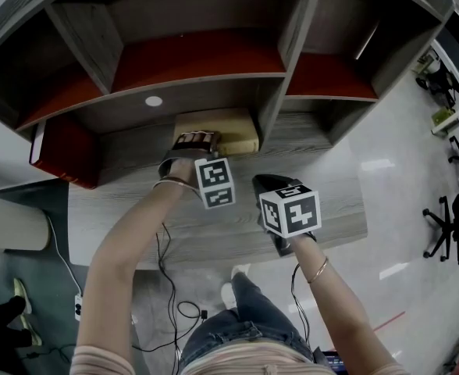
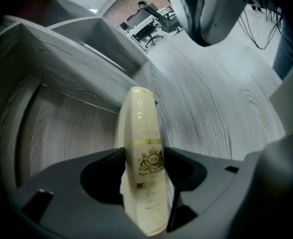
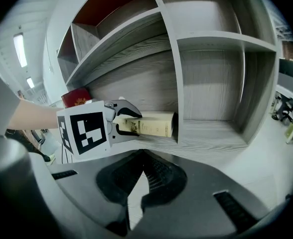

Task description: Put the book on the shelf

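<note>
A cream book (image 1: 222, 131) with gold print on its spine (image 2: 145, 133) lies flat on the bottom board of the grey shelf (image 1: 214, 92), its far end against an upright divider (image 3: 178, 98). My left gripper (image 1: 201, 141) stands open. Its jaws reach around the near spine end of the book (image 3: 154, 125), one above and one below, and the board carries the book. My right gripper (image 1: 262, 182) hangs lower right, short of the shelf front. It is shut and empty (image 3: 142, 163).
A dark red book (image 1: 65, 151) stands in the compartment to the left. The shelf has red back panels (image 1: 198, 57) and bare compartments (image 3: 211, 88) on the right. Cables (image 1: 171, 287) trail on the floor below, and office chairs (image 1: 456, 217) stand at far right.
</note>
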Available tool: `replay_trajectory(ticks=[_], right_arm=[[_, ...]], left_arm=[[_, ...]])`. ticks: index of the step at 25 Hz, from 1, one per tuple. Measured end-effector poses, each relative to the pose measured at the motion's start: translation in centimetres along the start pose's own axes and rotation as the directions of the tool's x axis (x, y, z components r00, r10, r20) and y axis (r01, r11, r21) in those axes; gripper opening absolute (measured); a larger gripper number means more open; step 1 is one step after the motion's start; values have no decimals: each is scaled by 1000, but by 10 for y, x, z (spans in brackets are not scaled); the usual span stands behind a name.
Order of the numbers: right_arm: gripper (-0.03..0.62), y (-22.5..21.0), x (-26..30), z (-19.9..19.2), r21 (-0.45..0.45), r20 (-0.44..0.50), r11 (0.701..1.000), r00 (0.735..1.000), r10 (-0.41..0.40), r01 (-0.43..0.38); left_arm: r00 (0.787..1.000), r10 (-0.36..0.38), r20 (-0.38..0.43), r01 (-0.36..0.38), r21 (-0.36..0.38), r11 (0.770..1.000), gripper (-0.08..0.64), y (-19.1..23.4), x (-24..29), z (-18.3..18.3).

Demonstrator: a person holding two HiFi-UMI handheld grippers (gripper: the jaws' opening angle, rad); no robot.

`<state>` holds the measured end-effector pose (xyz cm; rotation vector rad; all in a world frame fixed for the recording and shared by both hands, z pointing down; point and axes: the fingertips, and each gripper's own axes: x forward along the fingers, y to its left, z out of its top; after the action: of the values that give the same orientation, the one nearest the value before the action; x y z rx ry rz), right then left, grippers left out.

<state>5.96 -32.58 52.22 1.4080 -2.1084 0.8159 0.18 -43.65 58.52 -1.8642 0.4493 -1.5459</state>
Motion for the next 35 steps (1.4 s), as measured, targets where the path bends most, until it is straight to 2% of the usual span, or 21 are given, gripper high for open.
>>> replay_trajectory(ticks=[3,8,13,22,30,32,35], right_arm=[[9,3,2,-3,-1,-10,1000,1000,5,-5],[9,-1,3,-3,-8,-13,1000,1000,0,-1],[9,-2,4,-3,-5,-17,1000,1000,1,-1],[9,-6,4,-8,-6,-30,1000,1000,0,0],[9,-6,6,-5,-12,-27,1000,1000,0,-1],[9,-6,6,-5,-16,-25,1000,1000,-5,4],[8,-6,4,-3,-19,-18,1000,1000,-10,10]], left_arm=[[998,-55,-15,54,-33,998,235,-9,5,-4],[996,-82,-16,81,-42,996,236,-16,9,-6],[990,-138,-17,136,-90,987,235,-21,13,-4],[981,-191,-25,186,-129,974,235,-30,22,0],[980,-197,-29,191,-136,972,235,-30,22,-1],[979,-204,-21,198,-160,967,236,-29,21,-1],[979,-203,16,201,-233,951,235,-20,12,1]])
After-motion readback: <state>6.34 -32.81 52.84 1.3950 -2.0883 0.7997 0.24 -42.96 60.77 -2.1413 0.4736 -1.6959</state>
